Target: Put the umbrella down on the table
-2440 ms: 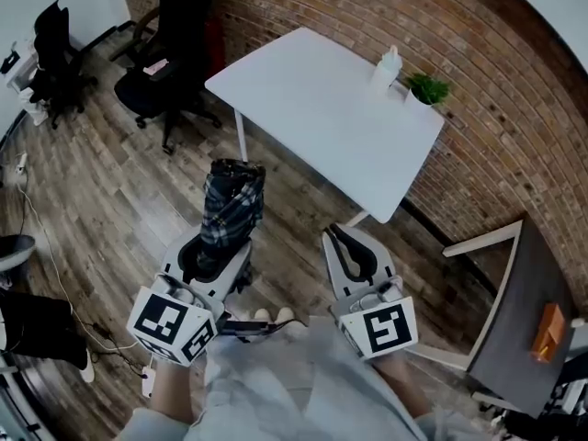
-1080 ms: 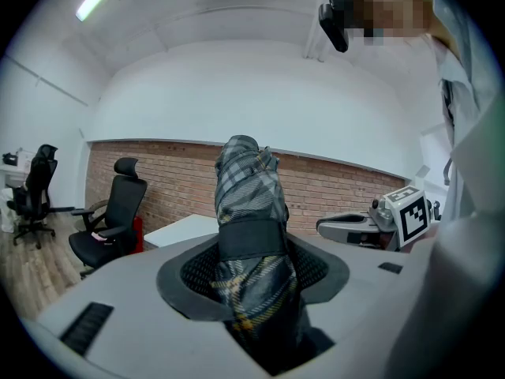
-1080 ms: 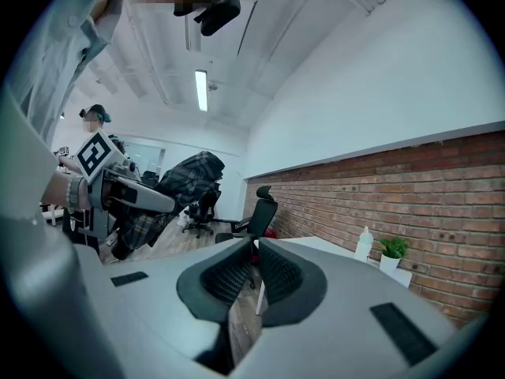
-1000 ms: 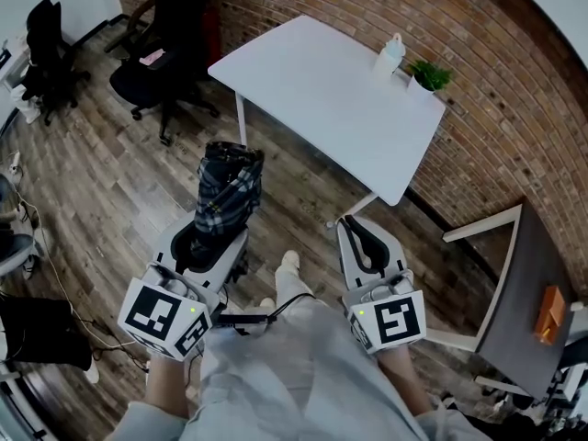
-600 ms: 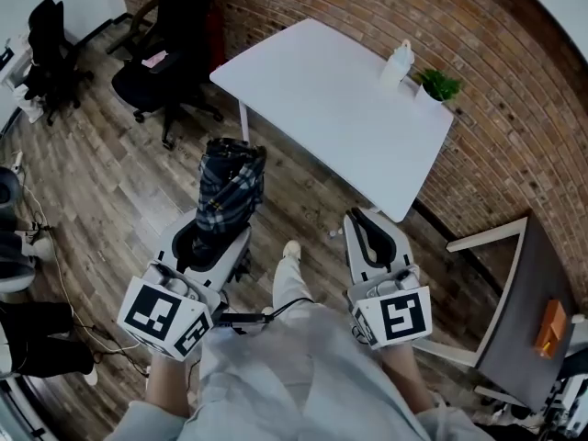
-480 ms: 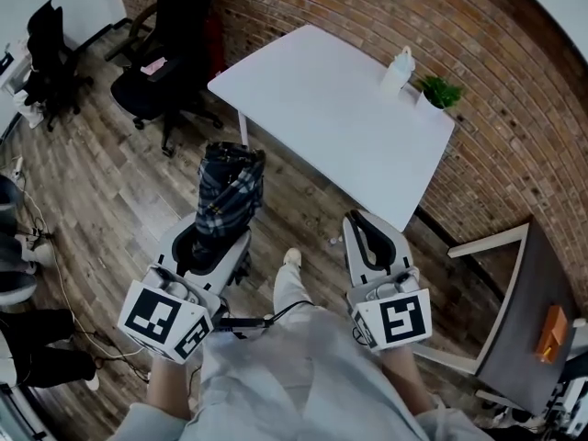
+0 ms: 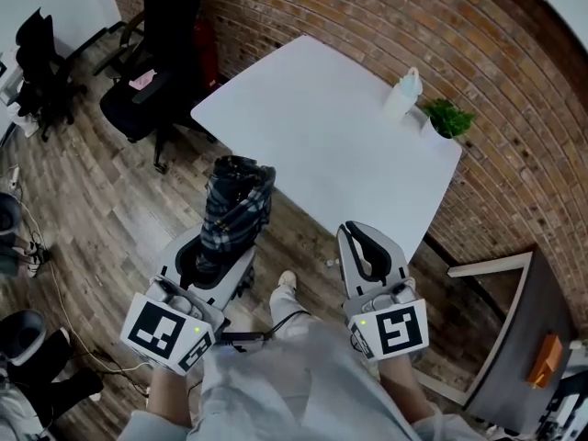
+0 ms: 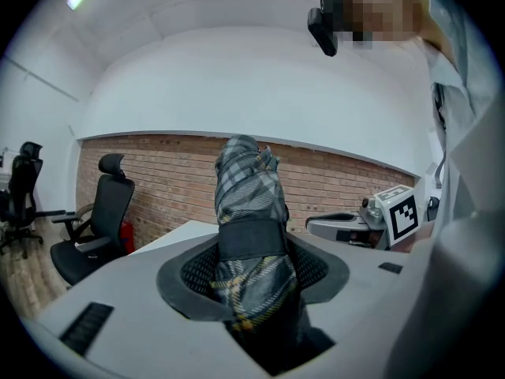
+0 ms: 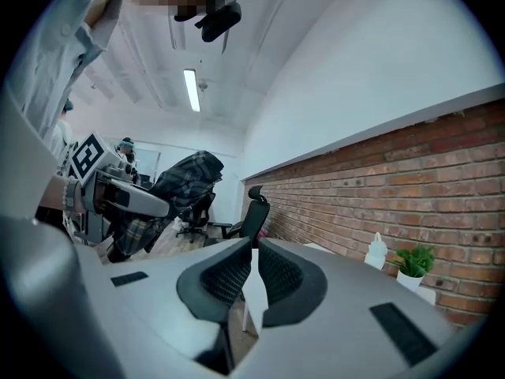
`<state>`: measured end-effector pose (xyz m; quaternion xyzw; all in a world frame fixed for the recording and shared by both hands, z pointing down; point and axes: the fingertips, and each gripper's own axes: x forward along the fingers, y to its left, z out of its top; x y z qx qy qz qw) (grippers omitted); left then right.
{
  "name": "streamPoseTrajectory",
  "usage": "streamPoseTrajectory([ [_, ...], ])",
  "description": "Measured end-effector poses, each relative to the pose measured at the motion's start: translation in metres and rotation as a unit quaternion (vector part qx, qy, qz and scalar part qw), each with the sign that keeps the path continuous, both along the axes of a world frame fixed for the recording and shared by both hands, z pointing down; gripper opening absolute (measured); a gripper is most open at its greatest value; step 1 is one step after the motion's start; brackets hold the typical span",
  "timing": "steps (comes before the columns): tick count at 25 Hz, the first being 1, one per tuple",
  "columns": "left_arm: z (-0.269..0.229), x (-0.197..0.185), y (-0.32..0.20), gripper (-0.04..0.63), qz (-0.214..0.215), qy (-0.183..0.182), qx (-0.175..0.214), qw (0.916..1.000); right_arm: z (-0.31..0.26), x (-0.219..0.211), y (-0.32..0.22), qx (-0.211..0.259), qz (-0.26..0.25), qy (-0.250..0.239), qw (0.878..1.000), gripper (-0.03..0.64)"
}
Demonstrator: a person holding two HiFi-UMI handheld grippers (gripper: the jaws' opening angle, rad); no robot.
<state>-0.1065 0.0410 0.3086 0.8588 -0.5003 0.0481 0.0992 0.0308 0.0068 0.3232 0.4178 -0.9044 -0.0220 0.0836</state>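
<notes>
The umbrella (image 7: 236, 208) is folded into a stubby bundle of soft plaid cloth, dark blue-grey with thin yellow lines and a broad dark strap cinched round its middle. It stands up out of the left gripper (image 7: 220, 248), leaning a little toward the table. It hangs over the wood-plank floor (image 7: 101, 200), just short of the table's near edge and not on it.

The left gripper's 2 ribbed black pads stand wide and press on the lower part of the bundle, 1 on each side. The right gripper (image 7: 361, 239) has nothing in it. Its curved grey jaws look drawn together at the tips, though a thin slit of white shows between the pads, so I can't swear they touch.

Both grippers are held out in front of the person, side by side and close to level. Each carries a cube with black-and-white square markers at the rear, and the light sleeves show behind them.

The table (image 7: 303, 127) is a plain, smooth white slab on thin white legs, set cornerwise to the person. At its far side stand a white spray bottle (image 7: 402, 95) and a small green potted plant (image 7: 447, 119), near each other. A rough red brick wall (image 7: 441, 26) runs behind, and black office chairs (image 7: 152, 81) stand to the left.
</notes>
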Motion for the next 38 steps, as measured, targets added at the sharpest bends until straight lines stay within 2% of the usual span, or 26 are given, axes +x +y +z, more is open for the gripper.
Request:
streamPoseTrajectory([
  [4,0.003,0.004,-0.051,0.227,-0.006,0.010,-0.008,0.9999,0.004,0.003,-0.049,-0.009,-0.006,-0.001,1.000,0.057],
  [8,0.004,0.009,-0.097,0.227,-0.007,0.004,-0.014,0.9999,0.004,0.010,-0.095,-0.010,-0.008,-0.003,1.000,0.057],
  [16,-0.006,0.026,-0.156,0.227,-0.009,0.008,-0.024,0.9996,-0.001,0.026,-0.145,-0.023,-0.007,-0.005,1.000,0.057],
  [22,-0.017,0.037,-0.182,0.227,-0.007,0.003,-0.031,0.9995,-0.013,0.038,-0.171,-0.023,0.006,-0.020,1.000,0.057],
  [27,-0.009,0.033,-0.174,0.227,-0.007,0.005,-0.024,0.9997,-0.004,0.038,-0.159,-0.018,0.008,-0.008,1.000,0.057],
  [38,-0.010,0.031,-0.198,0.227,0.018,-0.005,-0.020,0.9996,-0.009,0.034,-0.177,-0.003,0.031,-0.014,0.999,0.057],
])
